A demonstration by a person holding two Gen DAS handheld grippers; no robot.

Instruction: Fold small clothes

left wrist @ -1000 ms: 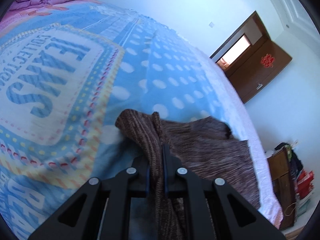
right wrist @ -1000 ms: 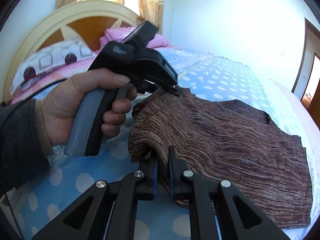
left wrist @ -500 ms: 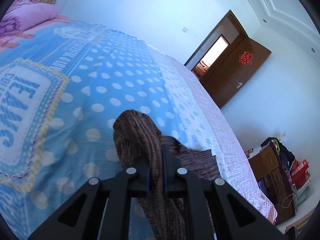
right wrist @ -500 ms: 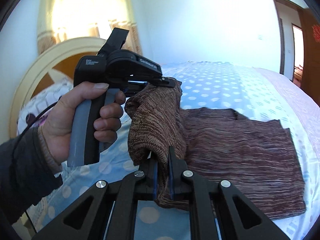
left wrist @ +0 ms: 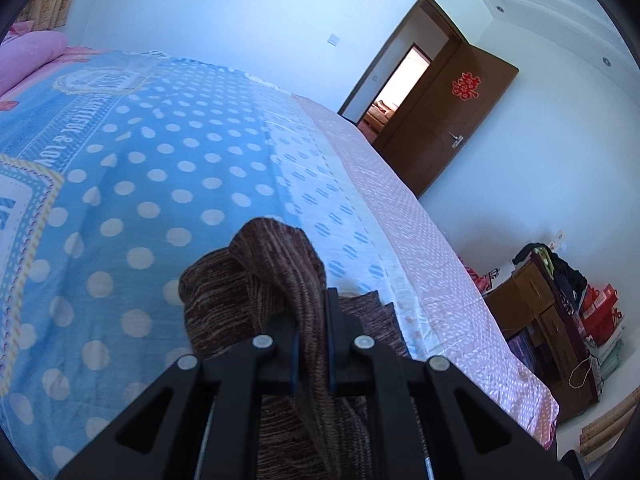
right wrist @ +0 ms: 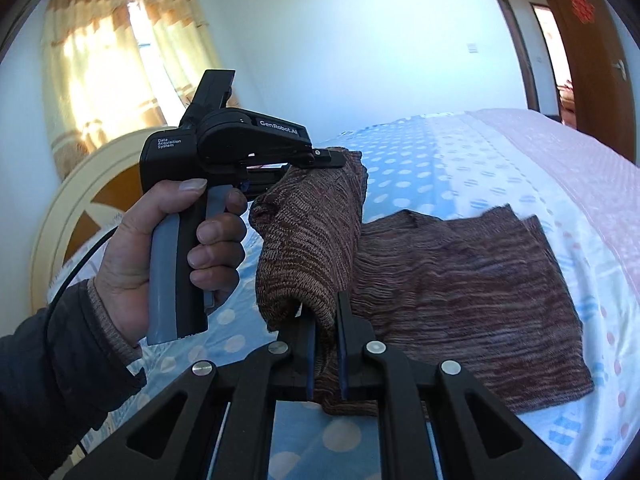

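A brown striped knit garment (right wrist: 460,292) lies partly flat on the blue polka-dot bedspread (right wrist: 452,168). Its near edge is lifted off the bed as a hanging fold. My right gripper (right wrist: 325,316) is shut on the lower corner of that fold. My left gripper (right wrist: 332,159), held in a person's hand (right wrist: 168,256), is shut on the upper corner, above and behind the right one. In the left wrist view the left gripper (left wrist: 311,304) pinches a bunched ridge of the brown garment (left wrist: 276,264), and the rest hangs below its fingers.
The bed's pink-dotted side (left wrist: 420,248) drops off toward the floor. A brown door (left wrist: 452,116) stands open beyond it. A wooden cabinet piled with clothes and boxes (left wrist: 560,312) stands by the wall. The headboard (right wrist: 84,200) and curtains (right wrist: 104,64) are behind the hand.
Both grippers have carried the garment's edge up and across toward the bed's far side, folding it over the flat part. Both views have swung toward the door.
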